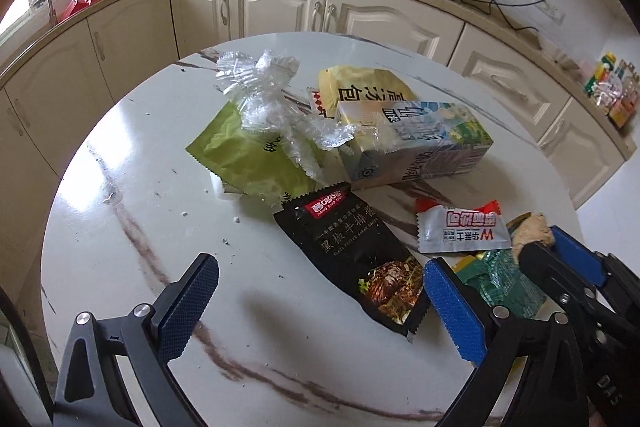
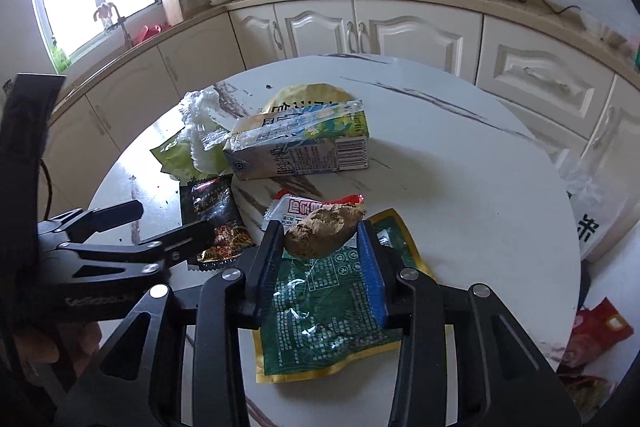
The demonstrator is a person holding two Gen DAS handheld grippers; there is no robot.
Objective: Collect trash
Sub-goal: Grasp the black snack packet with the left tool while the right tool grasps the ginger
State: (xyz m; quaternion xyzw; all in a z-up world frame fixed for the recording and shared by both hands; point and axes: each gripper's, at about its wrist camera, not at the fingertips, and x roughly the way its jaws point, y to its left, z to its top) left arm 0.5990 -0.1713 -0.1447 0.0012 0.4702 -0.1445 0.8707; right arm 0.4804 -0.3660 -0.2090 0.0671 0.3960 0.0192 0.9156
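Two hand-held grippers | right (image 2: 320, 239) clamps ginger lump (image 2: 324, 231), long axis crosswise | left (image 1: 320, 303) wide, empty

You see a white table (image 1: 132, 259) veined with dark brown streaks, a black sauce packet (image 1: 356, 251) bearing a red logo, a lime-green wrapper (image 1: 240, 155), a yellow bag (image 1: 360, 87), a dark green, yellow-edged packet (image 2: 320, 319), and blue gripper pads (image 1: 456, 311).

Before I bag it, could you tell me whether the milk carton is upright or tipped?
Tipped: the milk carton lies on its long side on the table.
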